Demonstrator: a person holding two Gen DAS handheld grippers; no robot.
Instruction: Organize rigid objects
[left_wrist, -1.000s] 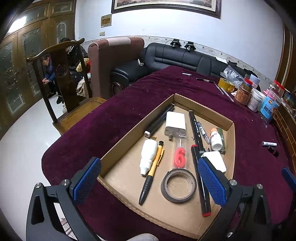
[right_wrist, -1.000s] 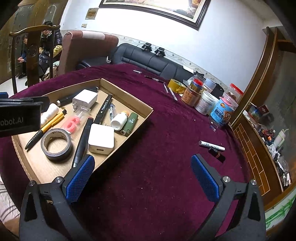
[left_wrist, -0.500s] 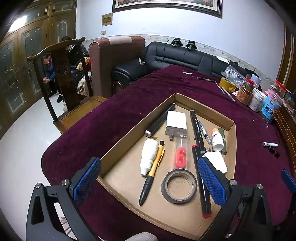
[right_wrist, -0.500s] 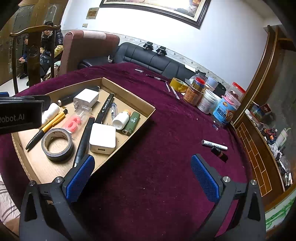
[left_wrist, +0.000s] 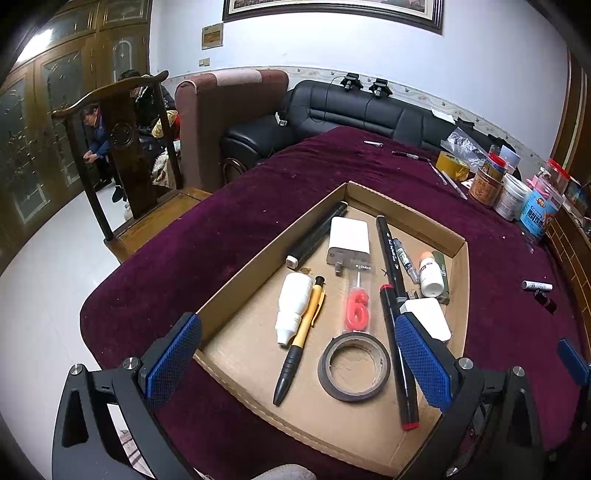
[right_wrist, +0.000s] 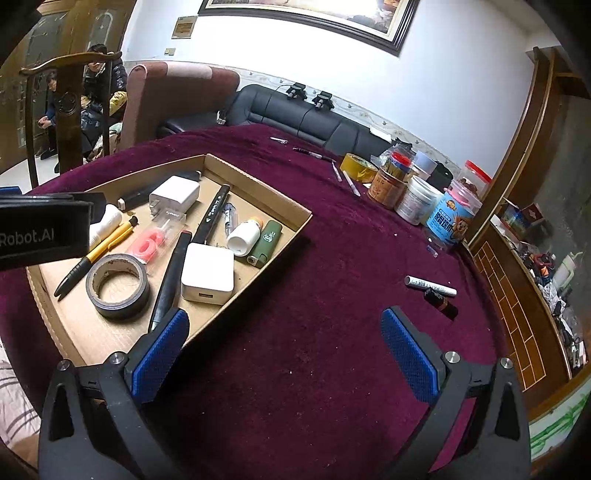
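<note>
Both grippers hang spread wide and empty. A white marker (right_wrist: 430, 286) lies crosswise on the maroon tablecloth (right_wrist: 314, 332), just ahead-right of the right gripper (right_wrist: 284, 350), outside the cardboard tray (right_wrist: 258, 275) beneath the left gripper (left_wrist: 295, 358).

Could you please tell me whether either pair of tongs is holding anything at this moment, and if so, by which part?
Nothing is held. The left tongs hang open above the cardboard tray, and the right tongs are open over the bare tablecloth.
</note>
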